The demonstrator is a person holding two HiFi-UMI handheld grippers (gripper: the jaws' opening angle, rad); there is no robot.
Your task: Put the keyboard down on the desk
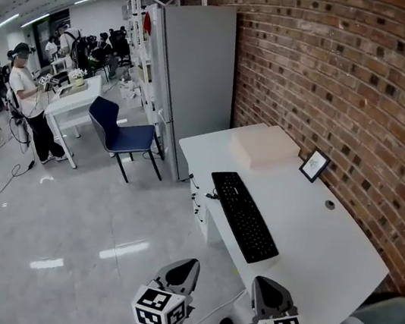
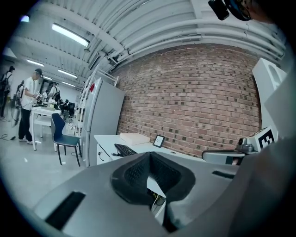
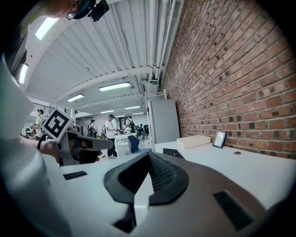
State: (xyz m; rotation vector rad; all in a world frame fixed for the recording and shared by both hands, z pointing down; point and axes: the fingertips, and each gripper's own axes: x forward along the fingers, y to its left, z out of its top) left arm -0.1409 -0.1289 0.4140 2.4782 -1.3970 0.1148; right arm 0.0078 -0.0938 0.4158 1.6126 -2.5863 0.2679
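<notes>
The black keyboard (image 1: 243,216) lies flat on the white desk (image 1: 326,247), near its left edge, with nothing holding it. Both grippers hang low in front of the desk's near end, well short of the keyboard. My left gripper (image 1: 182,272) is shut with nothing in it, off the desk's corner over the floor. My right gripper (image 1: 270,290) is shut and empty too, just by the near edge. The left gripper view has the keyboard (image 2: 125,149) far beyond its closed tips (image 2: 149,155). The right gripper view also has the keyboard (image 3: 173,152) past its closed tips (image 3: 149,155).
A flat beige box (image 1: 265,146), a small picture frame (image 1: 314,165) and a cable grommet (image 1: 329,205) sit on the desk by the brick wall. A grey cabinet (image 1: 197,79) and a blue chair (image 1: 126,137) stand beyond. A person (image 1: 28,101) stands far left.
</notes>
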